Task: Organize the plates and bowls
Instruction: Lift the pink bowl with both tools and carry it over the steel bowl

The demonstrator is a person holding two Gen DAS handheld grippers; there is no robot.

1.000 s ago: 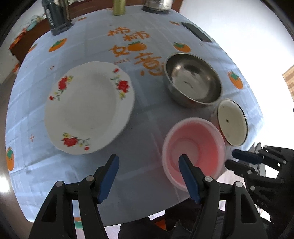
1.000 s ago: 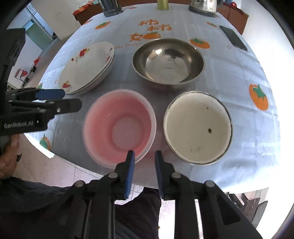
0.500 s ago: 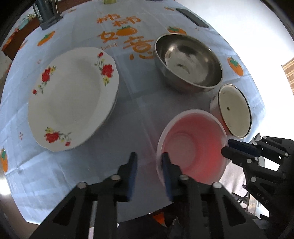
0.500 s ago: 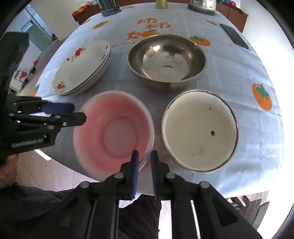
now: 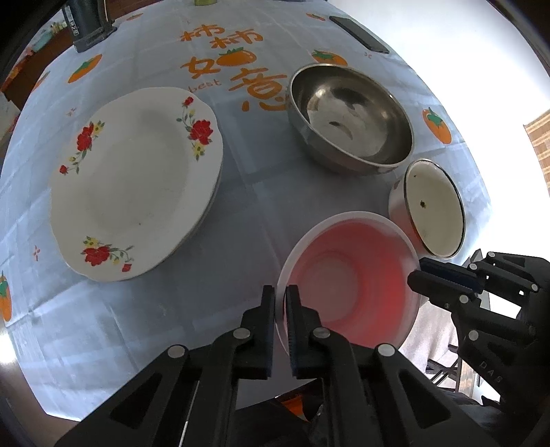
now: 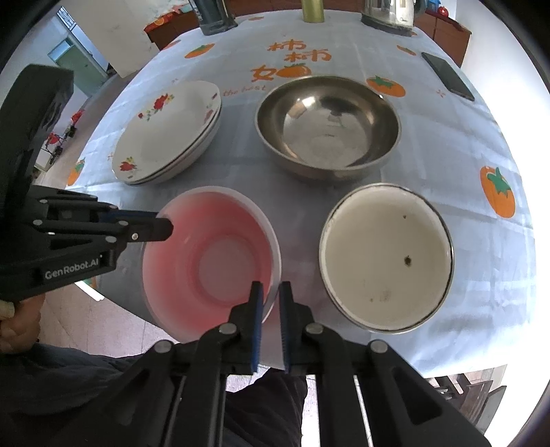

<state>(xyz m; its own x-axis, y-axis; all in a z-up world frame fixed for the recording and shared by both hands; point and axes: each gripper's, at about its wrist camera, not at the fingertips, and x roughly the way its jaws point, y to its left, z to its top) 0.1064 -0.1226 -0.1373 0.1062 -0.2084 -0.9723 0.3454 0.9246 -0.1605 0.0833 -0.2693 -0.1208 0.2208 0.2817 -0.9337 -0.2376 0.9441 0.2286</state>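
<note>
On a round table under a pale blue tablecloth (image 6: pixel 447 144) printed with orange persimmons and orange characters, the dishes sit in a loose cluster: a stack of floral plates (image 5: pixel 134 178) to the left, a steel bowl (image 6: pixel 328 125) behind, a white enamel bowl (image 6: pixel 385 258) to the right and, at the near edge, a pink plastic bowl (image 6: pixel 209 254). The left gripper (image 5: pixel 281 301) has just closed and now pinches the pink bowl's left rim, one pad inside and one outside; the right gripper (image 6: pixel 271 297) clamps its right rim the same way. At the far edge stand a phone (image 6: pixel 448 75), a kettle (image 6: pixel 386 15), a yellow-green container (image 6: pixel 312 10) and a dark object (image 6: pixel 213 15) — all cut off by the frame. Beyond are a doorway and wooden furniture, much of the room washed out by glare — only a hand (image 6: pixel 15 326) and dark clothing show of the person.
</note>
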